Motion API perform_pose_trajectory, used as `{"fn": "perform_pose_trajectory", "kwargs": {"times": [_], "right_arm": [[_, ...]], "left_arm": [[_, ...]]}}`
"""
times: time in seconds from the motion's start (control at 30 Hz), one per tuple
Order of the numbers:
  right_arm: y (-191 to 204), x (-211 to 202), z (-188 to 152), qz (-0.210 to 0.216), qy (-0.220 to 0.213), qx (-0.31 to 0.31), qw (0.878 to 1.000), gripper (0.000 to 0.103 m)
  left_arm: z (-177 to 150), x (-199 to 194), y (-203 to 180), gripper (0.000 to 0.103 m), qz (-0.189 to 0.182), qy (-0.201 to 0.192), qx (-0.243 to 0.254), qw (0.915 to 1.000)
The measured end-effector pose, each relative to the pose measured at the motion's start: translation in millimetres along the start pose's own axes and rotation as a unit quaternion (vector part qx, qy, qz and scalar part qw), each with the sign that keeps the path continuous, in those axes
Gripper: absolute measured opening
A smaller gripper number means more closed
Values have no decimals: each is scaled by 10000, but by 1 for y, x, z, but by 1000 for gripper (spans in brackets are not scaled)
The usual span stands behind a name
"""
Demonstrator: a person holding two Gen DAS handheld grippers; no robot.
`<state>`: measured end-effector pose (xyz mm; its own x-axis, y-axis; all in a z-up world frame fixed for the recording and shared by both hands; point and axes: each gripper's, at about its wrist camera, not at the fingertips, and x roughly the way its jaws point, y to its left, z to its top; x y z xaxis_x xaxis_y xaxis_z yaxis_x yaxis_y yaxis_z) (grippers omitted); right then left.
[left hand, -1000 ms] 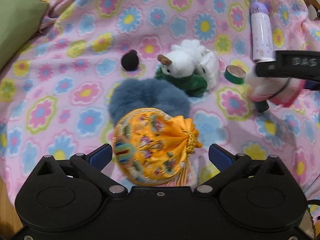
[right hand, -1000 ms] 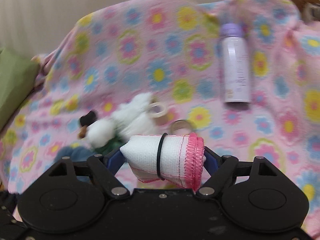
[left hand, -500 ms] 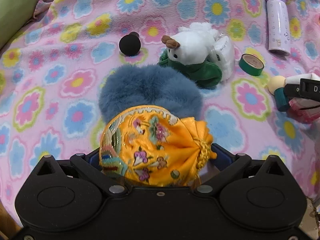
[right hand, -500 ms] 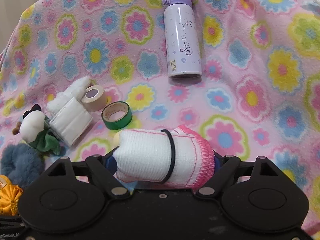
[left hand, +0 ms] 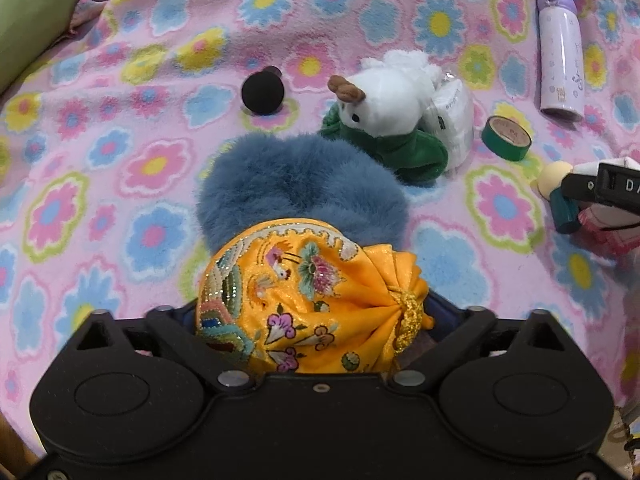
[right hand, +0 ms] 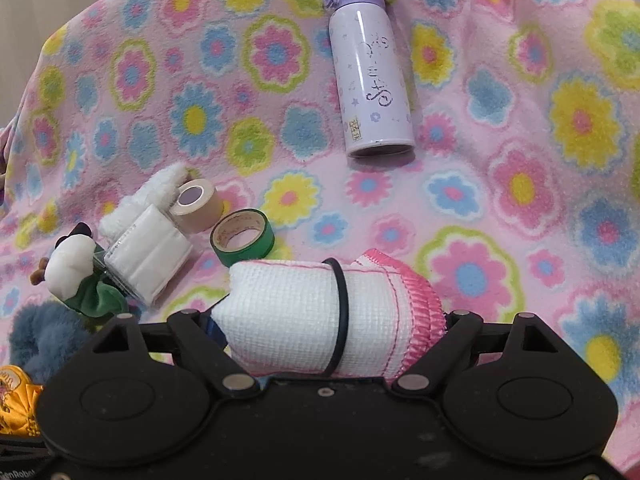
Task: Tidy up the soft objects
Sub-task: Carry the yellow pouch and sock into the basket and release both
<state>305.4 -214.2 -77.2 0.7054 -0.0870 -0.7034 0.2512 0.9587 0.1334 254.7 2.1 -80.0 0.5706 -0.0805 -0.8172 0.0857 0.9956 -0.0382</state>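
Left wrist: pouch [left hand: 310, 300] now btwn closing jaws.

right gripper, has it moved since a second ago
Yes. The right gripper, fingers around the rolled white cloth, has come down toward the blanket: the purple bottle, to its upper right before, now lies straight ahead.

My left gripper [left hand: 312, 312] pointed steeply down, its jaws closing around the orange pouch [left hand: 308, 296] that sat between them. My right gripper [right hand: 328, 320] tilted down too, jaws clamped on the rolled white cloth [right hand: 320, 312], holding it crosswise.
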Motion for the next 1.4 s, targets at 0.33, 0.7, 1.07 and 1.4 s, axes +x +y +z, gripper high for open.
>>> {"fn": "perform_pose_trajectory", "kwargs": {"times": [0.33, 0.7, 1.07, 1.4], "right_arm": [[-2, -32, 6, -36, -211, 28, 9998, 82], [-5, -113, -5, 252, -652, -82, 9975, 83], [-8, -202, -68, 782, -739, -396, 9934, 83], [-9, -243, -128, 1144, -345, -509, 9915, 83]], "left_arm": [[-7, -28, 4, 74, -231, -239, -188, 9993], [-23, -99, -7, 74, -310, -900, -100, 9954], [-79, -155, -18, 75, -300, -1047, -139, 9940], [-127, -174, -19, 75, -263, -794, -301, 9960]]}}
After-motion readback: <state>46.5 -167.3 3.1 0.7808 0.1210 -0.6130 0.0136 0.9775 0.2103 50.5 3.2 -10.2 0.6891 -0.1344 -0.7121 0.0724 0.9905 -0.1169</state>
